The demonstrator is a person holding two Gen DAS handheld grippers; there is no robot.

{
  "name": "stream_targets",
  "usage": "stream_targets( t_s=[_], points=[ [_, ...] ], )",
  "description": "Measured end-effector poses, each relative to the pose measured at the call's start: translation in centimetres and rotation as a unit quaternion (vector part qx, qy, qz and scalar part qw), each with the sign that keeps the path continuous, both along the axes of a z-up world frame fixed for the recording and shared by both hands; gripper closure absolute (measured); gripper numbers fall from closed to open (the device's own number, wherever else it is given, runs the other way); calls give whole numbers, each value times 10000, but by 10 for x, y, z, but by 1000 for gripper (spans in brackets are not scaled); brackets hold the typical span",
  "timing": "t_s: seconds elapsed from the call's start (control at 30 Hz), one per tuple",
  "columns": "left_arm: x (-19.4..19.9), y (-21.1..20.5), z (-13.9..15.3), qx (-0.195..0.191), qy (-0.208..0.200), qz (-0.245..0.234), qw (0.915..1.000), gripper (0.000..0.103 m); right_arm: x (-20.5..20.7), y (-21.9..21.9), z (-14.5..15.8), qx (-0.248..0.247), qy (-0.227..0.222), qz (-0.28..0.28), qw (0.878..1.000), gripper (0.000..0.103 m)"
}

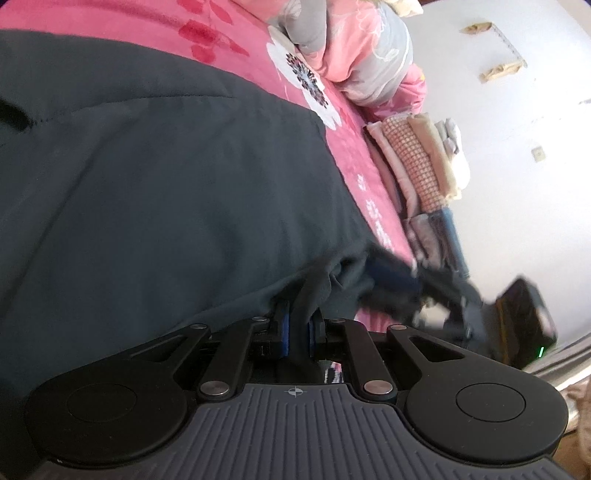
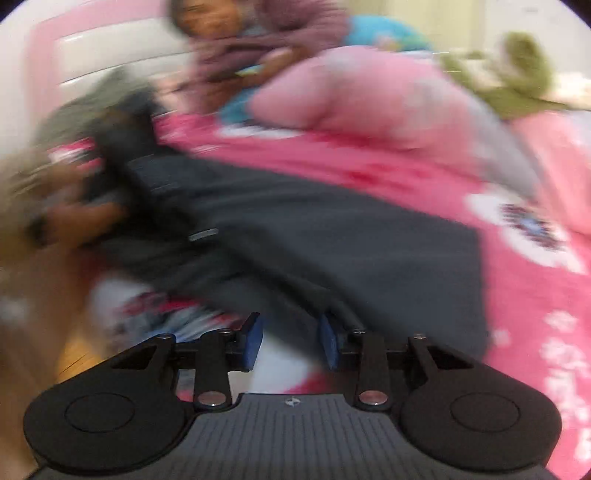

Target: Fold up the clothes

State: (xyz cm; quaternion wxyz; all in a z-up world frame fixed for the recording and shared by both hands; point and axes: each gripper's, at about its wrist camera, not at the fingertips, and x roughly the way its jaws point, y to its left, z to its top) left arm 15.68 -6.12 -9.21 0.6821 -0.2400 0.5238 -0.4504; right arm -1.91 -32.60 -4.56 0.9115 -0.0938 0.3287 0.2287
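Fold in progress: dark garment (image 1: 155,192) spread on the pink bed (image 1: 110,18).

Left hand-held gripper (image 1: 297,328) is clamped on a bunched hem at the bed's near edge. Right hand-held gripper (image 2: 291,343) stands apart, nothing pressed between its pads, cloth just ahead; view blurred. Advice: seat the right pads squarely on the hem before lifting, and keep both corners level.

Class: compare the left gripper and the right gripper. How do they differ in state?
The left gripper is shut, pinching a fold of the dark grey garment; the right gripper stands open, its blue pads apart and gripping nothing. Both are black with blue pads, over the pink floral bedspread.
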Motion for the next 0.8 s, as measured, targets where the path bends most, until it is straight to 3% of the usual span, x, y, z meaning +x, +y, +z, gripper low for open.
stream_targets(
  t_s=[0.17, 0.27, 0.37, 0.47, 0.53, 0.6, 0.7, 0.8],
  points=[
    [-5, -1, 6, 151, -300, -66, 9994, 93, 25, -17, -4, 811, -45, -521, 9953, 67],
    [-16, 1, 22, 445, -878, 92, 9951, 90, 43, -35, -19, 1295, 255, -898, 9872, 67],
    [-33, 5, 43, 843, -1646, 347, 9821, 78, 60, -48, -32, 1496, 469, -1220, 9801, 68],
    [-53, 7, 65, 1108, -2414, 647, 9619, 77, 58, -47, -35, 1476, 350, -1241, 9806, 68],
    [-68, 2, 79, 1067, -2854, 697, 9499, 77, 57, -44, -37, 1372, 239, -1223, 9827, 68],
    [-81, -7, 87, 921, -3132, 559, 9436, 77, 54, -42, -38, 1329, 147, -1208, 9836, 68],
    [-92, -35, 82, 806, -3152, 205, 9454, 77, 53, -43, -40, 1362, 37, -1202, 9833, 67],
    [-81, -59, 61, 1258, -2956, 353, 9463, 77, 49, -41, -41, 1306, -110, -1192, 9842, 67]
  ],
)
